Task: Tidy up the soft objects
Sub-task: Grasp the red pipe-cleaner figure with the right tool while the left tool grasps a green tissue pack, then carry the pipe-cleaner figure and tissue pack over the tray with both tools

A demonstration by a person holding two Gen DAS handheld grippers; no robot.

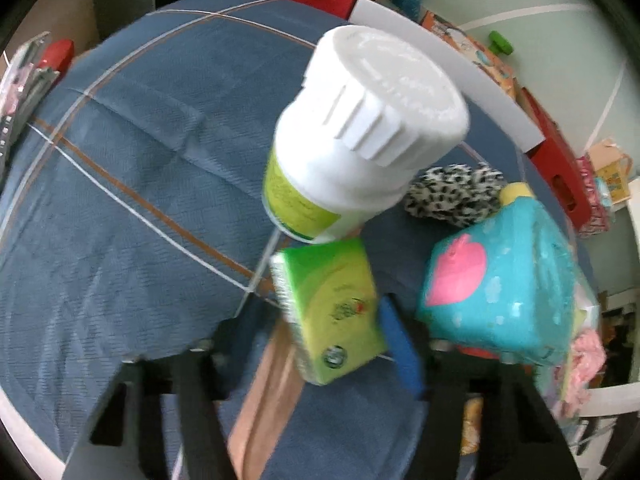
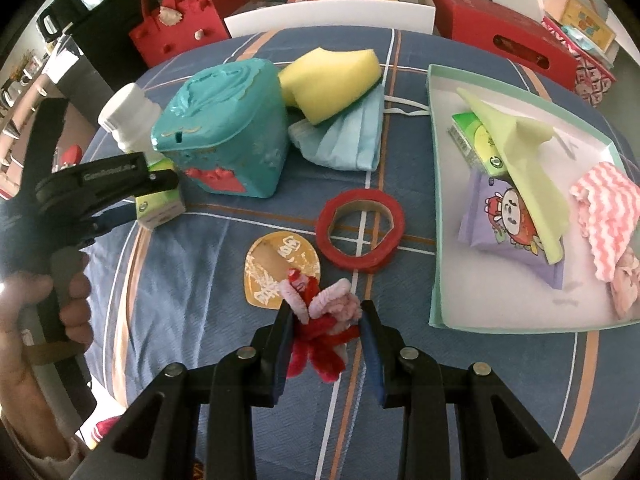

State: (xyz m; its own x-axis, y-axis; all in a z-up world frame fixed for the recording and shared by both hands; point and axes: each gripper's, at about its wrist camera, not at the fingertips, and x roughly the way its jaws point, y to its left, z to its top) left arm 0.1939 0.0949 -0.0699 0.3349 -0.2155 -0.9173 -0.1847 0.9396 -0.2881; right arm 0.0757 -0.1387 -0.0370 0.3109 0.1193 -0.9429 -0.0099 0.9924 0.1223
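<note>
The tablecloth is matt woven cloth with a fine ribbed texture; the bottle is smooth white plastic with a ridged cap. The sponge is porous matt foam, the tape roll is glossy over a cardboard core, and the pipe cleaners are fuzzy.
</note>
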